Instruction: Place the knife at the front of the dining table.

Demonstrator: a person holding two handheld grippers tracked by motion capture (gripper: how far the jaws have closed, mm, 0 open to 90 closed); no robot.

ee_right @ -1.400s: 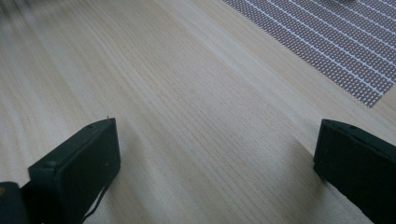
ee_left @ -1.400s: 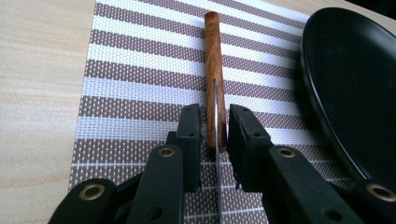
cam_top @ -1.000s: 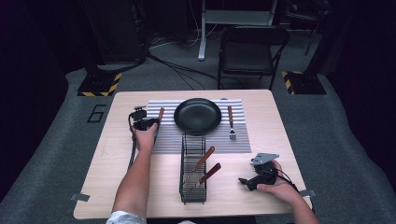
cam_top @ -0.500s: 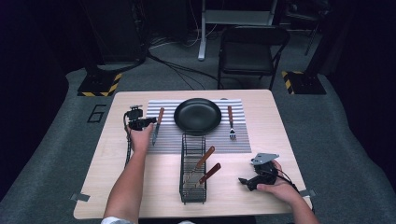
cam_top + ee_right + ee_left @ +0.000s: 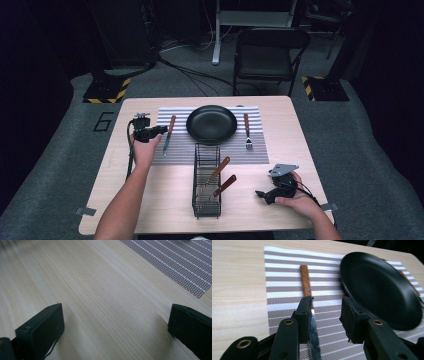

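A knife with a wooden handle (image 5: 170, 125) (image 5: 305, 281) lies on the striped placemat (image 5: 175, 155) (image 5: 279, 267), left of the black plate (image 5: 211, 124) (image 5: 379, 287). My left gripper (image 5: 161, 131) (image 5: 325, 307) hovers just over the blade. Its jaws have just been opening and now stand apart, and the blade runs below along the inside of the left jaw without being pinched. A fork (image 5: 247, 131) lies to the right of the plate. My right gripper (image 5: 260, 195) (image 5: 116, 315) rests open on the bare table (image 5: 100, 290) at the front right, with nothing between its jaws.
A black wire rack (image 5: 206, 182) stands in the middle of the table's front half, with two wooden-handled utensils (image 5: 220, 177) leaning in it. A corner of the placemat (image 5: 180, 267) lies ahead of the right gripper. A black chair (image 5: 270, 50) stands beyond the far edge.
My left gripper has drawn slightly left and lifted off the knife, its jaws wider than before. The knife stays on the placemat. The right hand has not moved.
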